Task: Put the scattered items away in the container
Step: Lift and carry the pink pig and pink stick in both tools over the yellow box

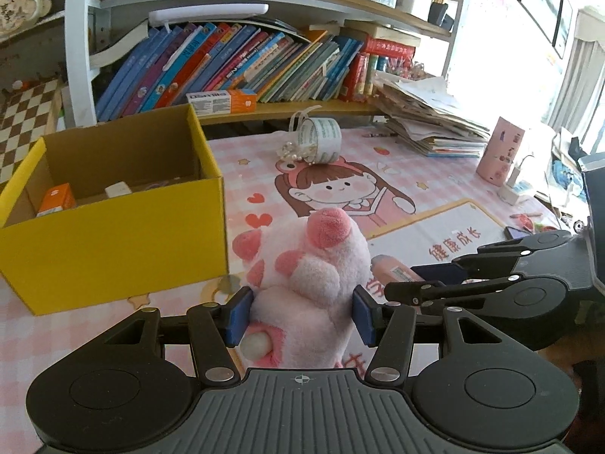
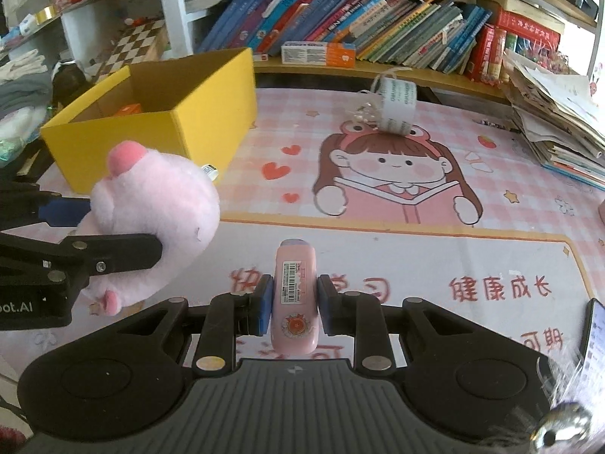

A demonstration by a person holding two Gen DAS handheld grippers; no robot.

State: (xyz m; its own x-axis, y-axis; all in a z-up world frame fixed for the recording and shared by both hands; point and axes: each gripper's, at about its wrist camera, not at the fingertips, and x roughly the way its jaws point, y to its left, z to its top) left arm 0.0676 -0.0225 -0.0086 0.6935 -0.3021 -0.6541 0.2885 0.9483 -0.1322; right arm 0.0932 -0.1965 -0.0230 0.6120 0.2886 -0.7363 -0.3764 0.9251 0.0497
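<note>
My left gripper is shut on a pink plush toy, held above the desk just right of the yellow cardboard box. The same plush toy shows at the left of the right wrist view, with the left gripper's fingers around it. My right gripper is shut on a small pink bottle with a barcode label, lifted over the desk mat. That pink bottle peeks out beside the right gripper's fingers. Inside the box lie an orange carton and a white item.
A tipped white cup with beads lies mid-desk on the cartoon mat. A paper stack and a pink cylinder stand at the right. A phone lies at the near right edge. A bookshelf runs behind.
</note>
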